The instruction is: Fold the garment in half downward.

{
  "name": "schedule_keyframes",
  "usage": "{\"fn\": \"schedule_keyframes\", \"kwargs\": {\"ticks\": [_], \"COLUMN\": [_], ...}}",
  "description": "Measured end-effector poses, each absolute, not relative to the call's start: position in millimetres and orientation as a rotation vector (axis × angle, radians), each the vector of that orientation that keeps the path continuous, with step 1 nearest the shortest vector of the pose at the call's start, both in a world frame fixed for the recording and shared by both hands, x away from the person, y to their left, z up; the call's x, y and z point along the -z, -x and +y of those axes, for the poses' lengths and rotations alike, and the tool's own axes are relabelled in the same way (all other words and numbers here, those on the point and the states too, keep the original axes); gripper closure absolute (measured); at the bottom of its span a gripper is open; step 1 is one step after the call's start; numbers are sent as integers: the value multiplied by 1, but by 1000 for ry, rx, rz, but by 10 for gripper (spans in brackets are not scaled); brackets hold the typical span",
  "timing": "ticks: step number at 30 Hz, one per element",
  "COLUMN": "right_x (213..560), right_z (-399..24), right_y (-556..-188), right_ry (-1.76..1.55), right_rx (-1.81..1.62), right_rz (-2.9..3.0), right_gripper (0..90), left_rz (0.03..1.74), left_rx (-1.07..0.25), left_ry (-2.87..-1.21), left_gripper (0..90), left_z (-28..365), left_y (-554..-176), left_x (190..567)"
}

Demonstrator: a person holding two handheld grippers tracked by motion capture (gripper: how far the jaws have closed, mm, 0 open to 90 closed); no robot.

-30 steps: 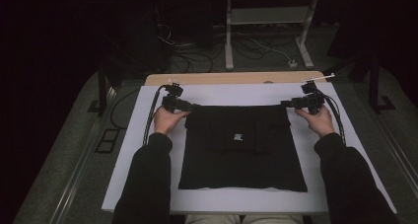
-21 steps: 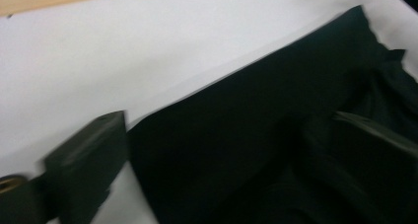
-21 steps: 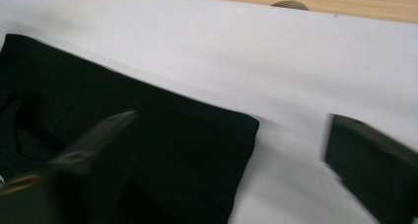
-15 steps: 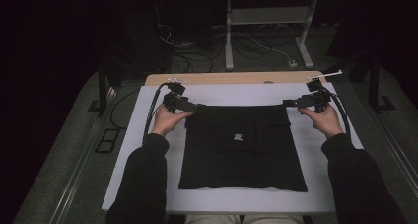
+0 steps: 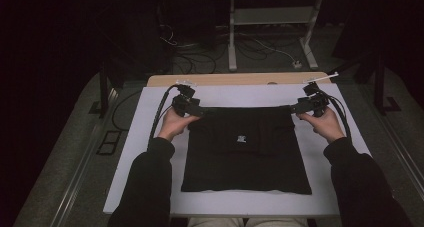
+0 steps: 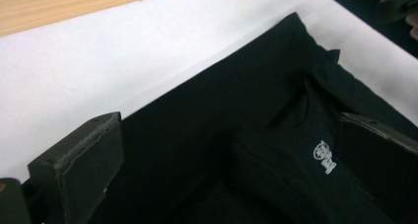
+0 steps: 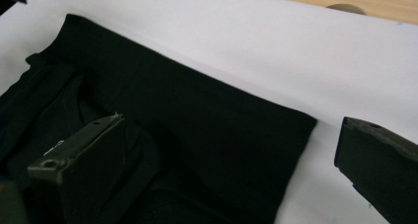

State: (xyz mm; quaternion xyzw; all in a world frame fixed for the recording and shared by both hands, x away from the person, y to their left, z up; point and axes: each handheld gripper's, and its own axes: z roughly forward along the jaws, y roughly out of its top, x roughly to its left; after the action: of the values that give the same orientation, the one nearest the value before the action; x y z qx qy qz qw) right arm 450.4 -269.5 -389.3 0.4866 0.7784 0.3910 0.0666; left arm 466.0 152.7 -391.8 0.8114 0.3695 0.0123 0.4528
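Observation:
A black folded garment [image 5: 245, 152] with a small white logo [image 5: 241, 138] lies flat on a white sheet [image 5: 150, 152]. My left gripper [image 5: 200, 112] hovers at its far left corner and my right gripper [image 5: 295, 108] at its far right corner. Both have just been opening and stand open, pressing on nothing. In the left gripper view the garment [image 6: 236, 125] lies below the wide jaws of the left gripper [image 6: 229, 135]. In the right gripper view the cloth's corner [image 7: 187, 130] lies under the right gripper [image 7: 229, 135], with the sheet [image 7: 276, 51] beyond.
A strip of wooden tabletop [image 5: 225, 79] shows past the sheet's far edge. Cables and a metal stand [image 5: 270, 17] are on the floor beyond the table. A cable trails from each gripper along the sheet's sides.
Both hands have lifted slightly off the garment's far corners, and the right hand has shifted a little outward. The garment lies as it was.

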Motion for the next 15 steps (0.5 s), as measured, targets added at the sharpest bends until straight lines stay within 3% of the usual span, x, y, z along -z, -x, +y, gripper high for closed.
{"fn": "schedule_keyframes", "kwargs": {"ticks": [15], "right_x": [402], "right_z": [-254], "right_y": [-447], "right_ry": [-1413], "right_rx": [-1182], "right_rz": [2415], "right_gripper": [0], "left_rz": [973], "left_rx": [24], "left_ry": [-1996], "left_gripper": [0], "left_z": [159], "left_y": [-471], "left_x": [413]}}
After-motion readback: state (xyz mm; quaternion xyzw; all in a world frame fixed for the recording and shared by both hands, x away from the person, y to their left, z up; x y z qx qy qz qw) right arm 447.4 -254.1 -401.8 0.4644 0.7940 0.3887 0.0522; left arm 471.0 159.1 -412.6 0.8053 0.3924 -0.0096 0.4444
